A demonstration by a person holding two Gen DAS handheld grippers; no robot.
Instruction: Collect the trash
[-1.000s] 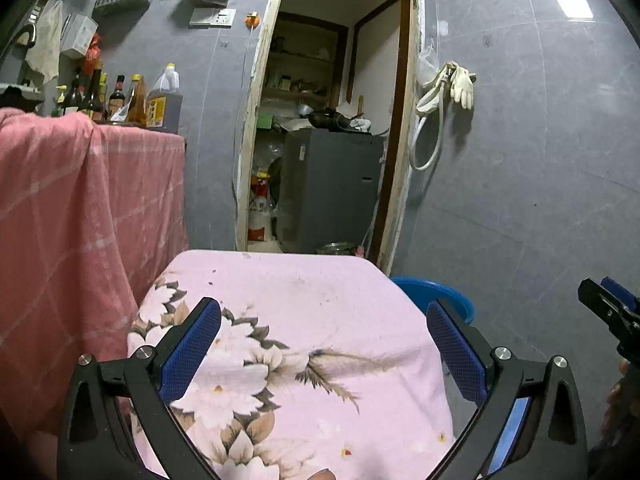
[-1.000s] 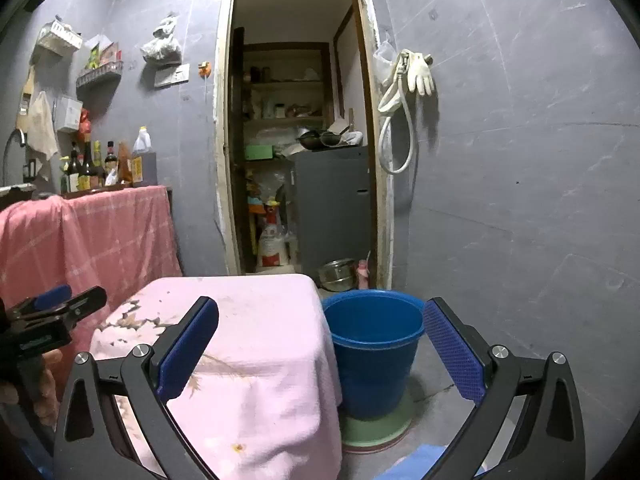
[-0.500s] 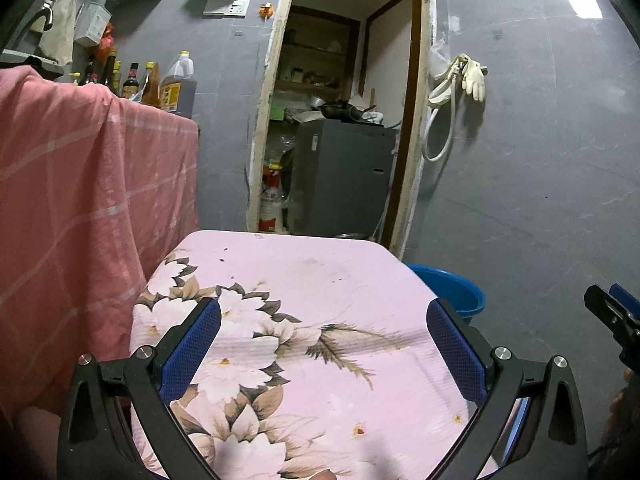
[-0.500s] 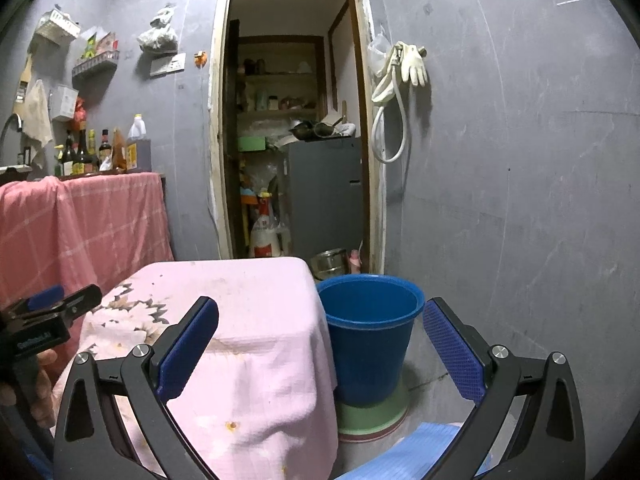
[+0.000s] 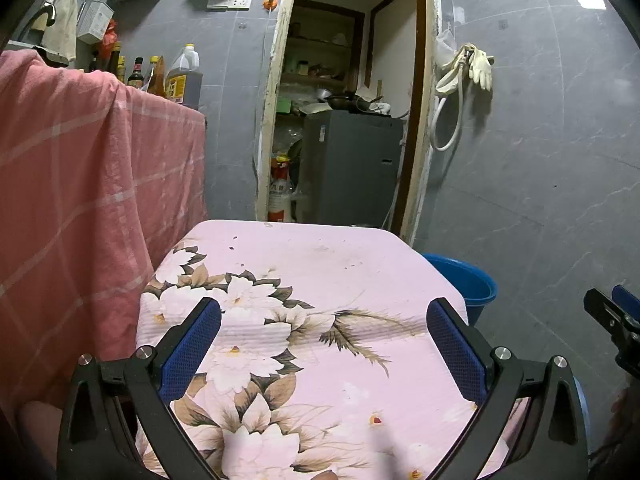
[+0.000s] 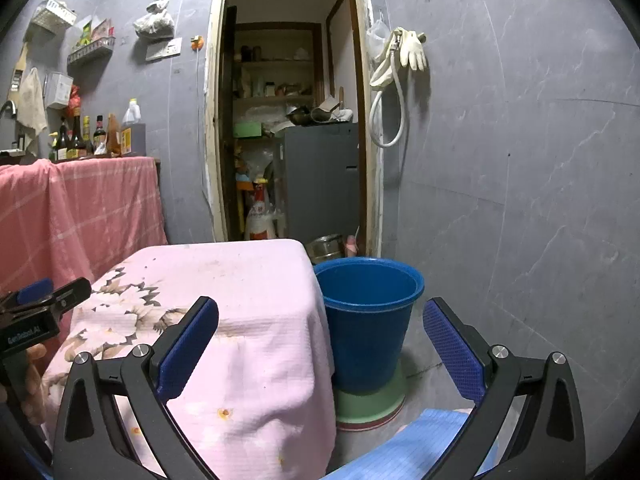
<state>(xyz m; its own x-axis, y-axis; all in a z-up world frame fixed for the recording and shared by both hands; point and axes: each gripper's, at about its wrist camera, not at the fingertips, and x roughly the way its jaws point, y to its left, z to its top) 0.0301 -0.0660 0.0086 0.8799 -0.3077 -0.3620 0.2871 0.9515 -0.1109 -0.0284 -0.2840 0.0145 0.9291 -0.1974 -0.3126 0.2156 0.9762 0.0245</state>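
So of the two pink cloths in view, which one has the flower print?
The pale pink cloth over the low table nearest both grippers, beside the blue bucket. The darker pink cloth draped over the counter has only a plain check pattern.

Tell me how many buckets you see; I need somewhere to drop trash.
1: a blue bucket on the floor right of the pink-clothed table, standing on a green base. Others may be hidden.
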